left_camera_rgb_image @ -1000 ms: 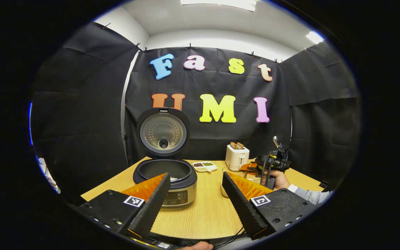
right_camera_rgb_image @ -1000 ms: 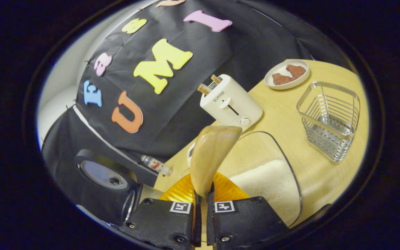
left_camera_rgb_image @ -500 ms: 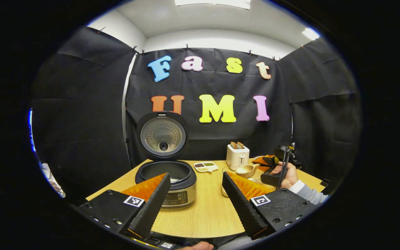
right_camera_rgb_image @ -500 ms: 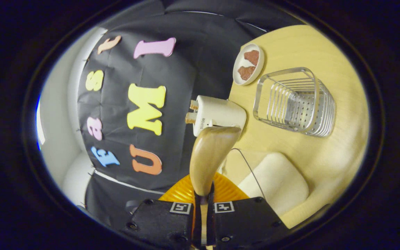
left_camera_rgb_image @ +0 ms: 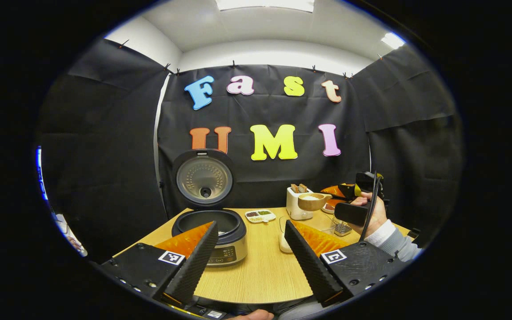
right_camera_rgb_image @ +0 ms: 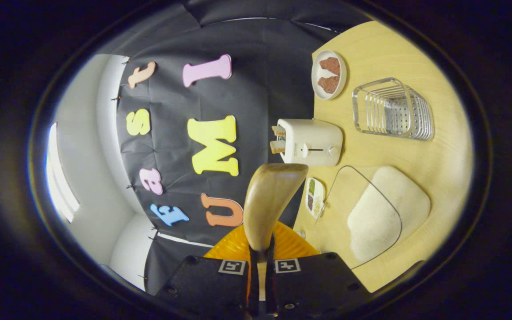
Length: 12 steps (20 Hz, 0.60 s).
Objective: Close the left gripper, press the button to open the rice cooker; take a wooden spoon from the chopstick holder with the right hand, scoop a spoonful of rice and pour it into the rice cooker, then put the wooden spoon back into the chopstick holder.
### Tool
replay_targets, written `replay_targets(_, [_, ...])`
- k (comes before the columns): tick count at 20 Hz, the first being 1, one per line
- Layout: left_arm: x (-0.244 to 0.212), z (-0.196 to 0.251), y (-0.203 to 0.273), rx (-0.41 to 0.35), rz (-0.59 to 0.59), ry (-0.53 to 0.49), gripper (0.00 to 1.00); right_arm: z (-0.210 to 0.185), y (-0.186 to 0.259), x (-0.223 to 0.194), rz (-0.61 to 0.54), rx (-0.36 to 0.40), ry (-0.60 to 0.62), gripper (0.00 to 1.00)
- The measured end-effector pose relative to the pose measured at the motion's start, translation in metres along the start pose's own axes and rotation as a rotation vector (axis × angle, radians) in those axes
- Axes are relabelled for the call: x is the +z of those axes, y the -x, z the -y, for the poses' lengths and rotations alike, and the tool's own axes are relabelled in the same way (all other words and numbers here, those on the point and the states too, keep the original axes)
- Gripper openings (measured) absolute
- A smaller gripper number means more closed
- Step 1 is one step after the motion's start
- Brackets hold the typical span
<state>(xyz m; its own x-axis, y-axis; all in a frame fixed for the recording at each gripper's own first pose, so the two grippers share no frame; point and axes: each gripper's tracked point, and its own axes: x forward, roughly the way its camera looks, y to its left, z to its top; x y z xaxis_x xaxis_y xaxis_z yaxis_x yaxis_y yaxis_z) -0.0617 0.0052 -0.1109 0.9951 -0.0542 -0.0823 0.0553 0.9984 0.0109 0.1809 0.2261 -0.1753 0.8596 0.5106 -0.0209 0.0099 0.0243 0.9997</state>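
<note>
Wooden spoon [right_camera_rgb_image: 268, 202] stands clamped by its handle between the right gripper [right_camera_rgb_image: 259, 266] fingers, which press on it from both sides; the right gripper view looks at the back of its bowl, so what it carries is hidden there. From the left gripper view the same spoon [left_camera_rgb_image: 312, 201] is seen from the side, raised above the table [left_camera_rgb_image: 260, 275] in front of the toaster [left_camera_rgb_image: 295, 204], with a white heap of rice in its bowl, and the hand [left_camera_rgb_image: 374, 213] holding that gripper shows behind it.

The left gripper [left_camera_rgb_image: 249, 249] hangs low near the table edge with its jaws spread wide and nothing between them. Past its fingers stands the rice cooker [left_camera_rgb_image: 214, 233], lid [left_camera_rgb_image: 202, 178] upright and pot open, well apart from the spoon. Between cooker and toaster lies a small divided dish [left_camera_rgb_image: 260, 216].

The right gripper view adds the clear rice container [right_camera_rgb_image: 374, 218] just beside the spoon, the wire chopstick holder [right_camera_rgb_image: 394, 115] beyond it, and a plate [right_camera_rgb_image: 329, 74] with two brown pieces near the wall
</note>
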Motion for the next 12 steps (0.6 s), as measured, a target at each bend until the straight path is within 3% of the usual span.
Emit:
replay_targets(5, [0.003,-0.019,0.020,0.005,0.014,0.020,0.96,-0.030,-0.014,-0.050,-0.035,0.015,0.088,0.10])
replay_targets(12, [-0.004,-0.046,0.052,0.014,0.011,0.020,0.96,-0.062,-0.066,-0.149,-0.105,-0.020,0.412,0.10])
